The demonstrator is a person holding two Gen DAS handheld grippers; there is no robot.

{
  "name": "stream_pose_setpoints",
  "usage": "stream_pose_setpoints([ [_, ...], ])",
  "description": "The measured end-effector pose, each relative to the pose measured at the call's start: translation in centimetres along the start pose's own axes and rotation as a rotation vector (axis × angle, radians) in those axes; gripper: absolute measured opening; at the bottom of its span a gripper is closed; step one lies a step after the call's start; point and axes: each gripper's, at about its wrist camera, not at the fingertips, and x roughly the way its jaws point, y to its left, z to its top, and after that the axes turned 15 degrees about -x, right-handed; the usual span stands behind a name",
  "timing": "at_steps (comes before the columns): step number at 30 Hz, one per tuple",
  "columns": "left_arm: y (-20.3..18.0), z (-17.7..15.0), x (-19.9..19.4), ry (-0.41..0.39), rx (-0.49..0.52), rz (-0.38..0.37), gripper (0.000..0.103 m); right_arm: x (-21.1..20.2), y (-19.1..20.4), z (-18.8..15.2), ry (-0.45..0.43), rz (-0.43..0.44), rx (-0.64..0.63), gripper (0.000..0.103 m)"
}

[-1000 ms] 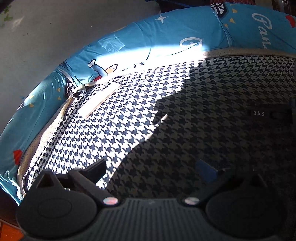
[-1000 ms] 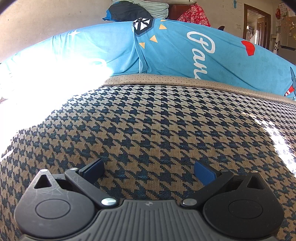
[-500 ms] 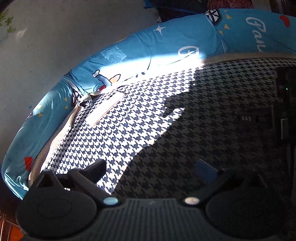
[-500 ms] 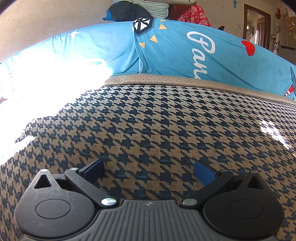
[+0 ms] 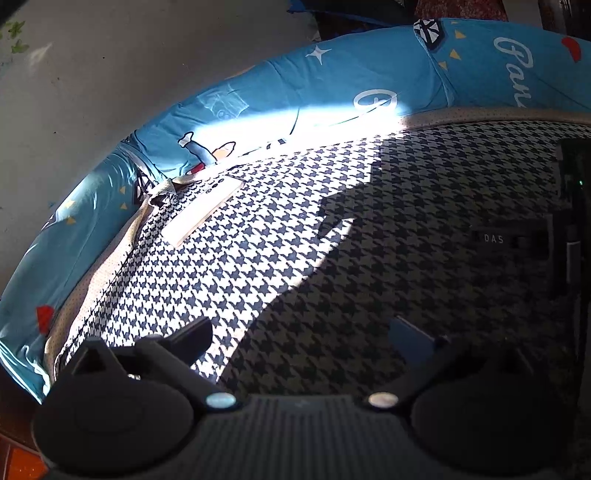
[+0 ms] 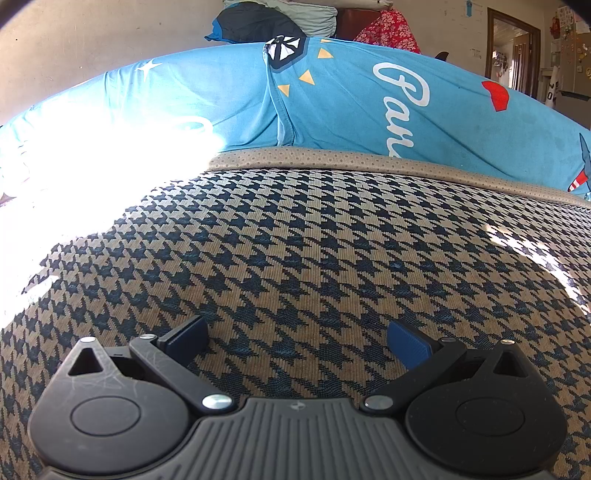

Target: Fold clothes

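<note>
A navy-and-beige houndstooth cloth [image 5: 303, 236] lies spread flat, with a beige dotted border [image 5: 480, 112] along its far side. I cannot tell whether it is a garment or a cover. My left gripper [image 5: 301, 332] hovers low over it, open, with nothing between its fingers. My right gripper [image 6: 297, 332] is also open and empty, close above the same cloth [image 6: 314, 251]. In the left wrist view a dark device marked "DAS" [image 5: 495, 238] shows at the right edge, in shadow.
A blue printed sheet [image 6: 369, 107] bulges behind the cloth. A white phone-like slab [image 5: 201, 210] lies on the cloth's far left corner in hard sunlight. Piled clothes [image 6: 273, 18] sit behind the sheet. A doorway [image 6: 511, 51] is at far right. A bare wall [image 5: 129, 74] stands on the left.
The left wrist view has drawn back and swung a little, bringing the dark device in at its right edge. The right gripper has hardly moved; the sun patch on its right has shrunk.
</note>
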Motion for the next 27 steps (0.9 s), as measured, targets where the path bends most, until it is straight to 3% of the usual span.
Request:
stream_pose_setpoints([
  [20,-1.0,0.4,3.5,0.024,0.014,-0.091,0.103,0.0,0.0,0.0,0.0,-0.001,0.001,0.103],
  [27,-0.8,-0.2,4.9,0.078,-0.024,-0.139,0.103,0.0,0.0,0.0,0.001,-0.003,0.001,0.103],
])
